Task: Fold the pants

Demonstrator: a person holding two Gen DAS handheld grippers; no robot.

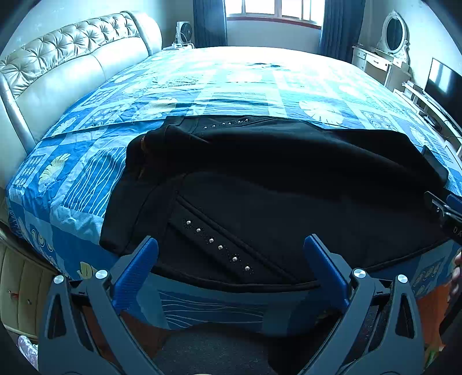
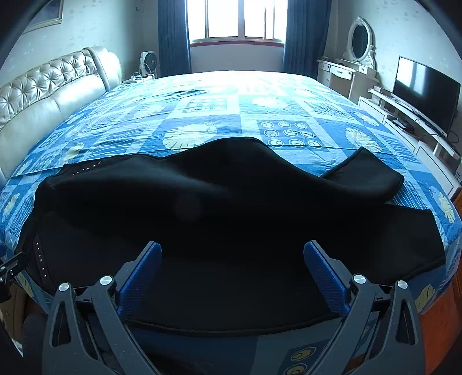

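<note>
Nearest, left tool [image 1: 231, 251] and right tool [image 2: 232, 256], both with blue-padded fingers spread wide, gripping nothing. Just beyond, black studded fabric pants [image 1: 260, 178] lying rumpled along the near edge of the blue patterned bedspread [image 1: 231, 83] (waist toward the left). Farther off, tufted cream headboard [image 1: 72, 54] and bright window [image 2: 236, 20].

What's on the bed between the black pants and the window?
Only bare blue patterned bedspread. In the right wrist view nothing lies on it from the far edge of the black pants to the window.
</note>
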